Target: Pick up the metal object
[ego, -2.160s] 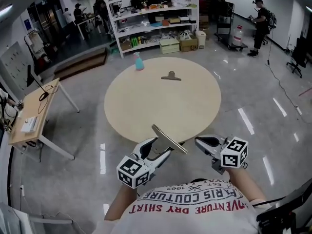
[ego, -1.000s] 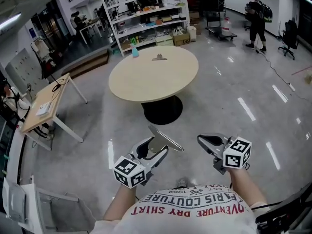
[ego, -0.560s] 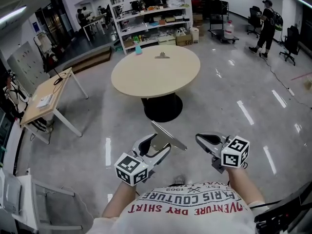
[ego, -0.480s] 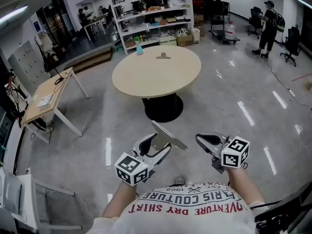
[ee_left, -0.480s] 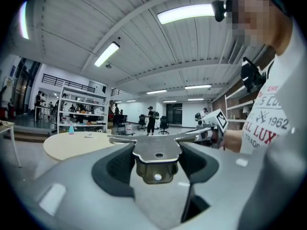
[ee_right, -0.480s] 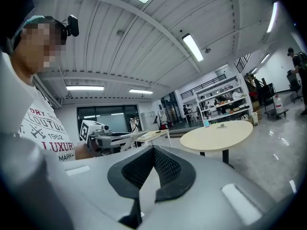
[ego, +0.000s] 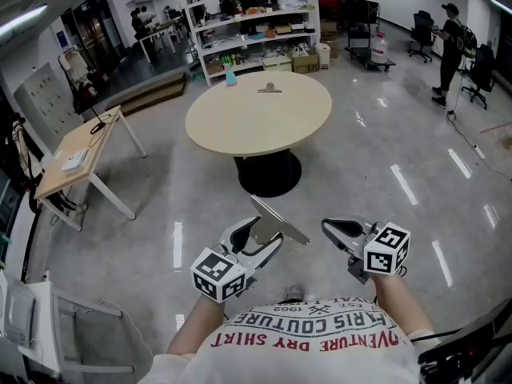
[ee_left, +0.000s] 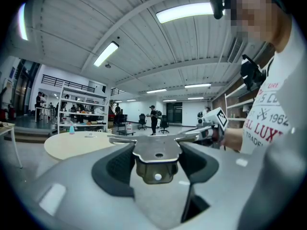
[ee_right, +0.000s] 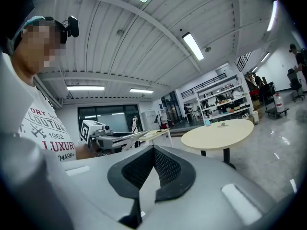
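Note:
My left gripper [ego: 258,241] is held low in front of me, shut on a flat metal clip-like object [ego: 277,220] that sticks up to the right from its jaws. In the left gripper view the metal object [ee_left: 156,150] fills the gap between both pads [ee_left: 115,165]. My right gripper [ego: 333,230] hovers beside it, shut and empty; its pads [ee_right: 165,169] meet in the right gripper view. A second metal clip [ego: 270,88] lies at the far side of the round beige table [ego: 256,122], well ahead of both grippers.
A blue spray bottle [ego: 230,76] stands on the table's far edge. A wooden desk [ego: 76,152] is at the left, stocked shelves [ego: 256,18] behind the table, a person [ego: 450,34] at the far right. Glossy grey floor [ego: 360,174] lies between me and the table.
The table has drawn away from the grippers since the oldest frame, when they were at its near edge. Over the last second the grippers keep their pose and the grip holds.

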### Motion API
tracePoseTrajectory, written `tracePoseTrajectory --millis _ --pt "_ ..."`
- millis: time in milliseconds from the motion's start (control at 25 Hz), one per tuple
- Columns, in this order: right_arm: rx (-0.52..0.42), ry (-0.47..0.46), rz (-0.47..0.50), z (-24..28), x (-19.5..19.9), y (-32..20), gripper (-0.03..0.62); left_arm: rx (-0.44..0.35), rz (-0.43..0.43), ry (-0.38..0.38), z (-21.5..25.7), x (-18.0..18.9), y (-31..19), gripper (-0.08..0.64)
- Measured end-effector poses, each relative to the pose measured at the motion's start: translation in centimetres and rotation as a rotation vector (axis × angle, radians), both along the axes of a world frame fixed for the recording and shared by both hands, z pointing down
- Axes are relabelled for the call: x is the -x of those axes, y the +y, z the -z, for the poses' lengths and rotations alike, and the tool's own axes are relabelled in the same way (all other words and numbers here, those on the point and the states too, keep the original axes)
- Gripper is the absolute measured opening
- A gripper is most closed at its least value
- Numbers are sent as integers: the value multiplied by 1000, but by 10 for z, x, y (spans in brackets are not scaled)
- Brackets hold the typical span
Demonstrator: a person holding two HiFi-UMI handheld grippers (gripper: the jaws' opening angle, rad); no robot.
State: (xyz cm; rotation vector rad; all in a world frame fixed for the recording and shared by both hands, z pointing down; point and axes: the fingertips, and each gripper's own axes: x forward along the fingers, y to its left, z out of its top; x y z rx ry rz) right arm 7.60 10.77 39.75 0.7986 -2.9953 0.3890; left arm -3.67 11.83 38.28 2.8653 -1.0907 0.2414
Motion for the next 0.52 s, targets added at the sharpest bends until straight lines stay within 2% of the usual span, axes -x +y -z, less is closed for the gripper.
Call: tracePoseTrajectory --millis 520 --pt "-11 18 13 1 9 2 0 -7 -5 -8 1 4 2 282"
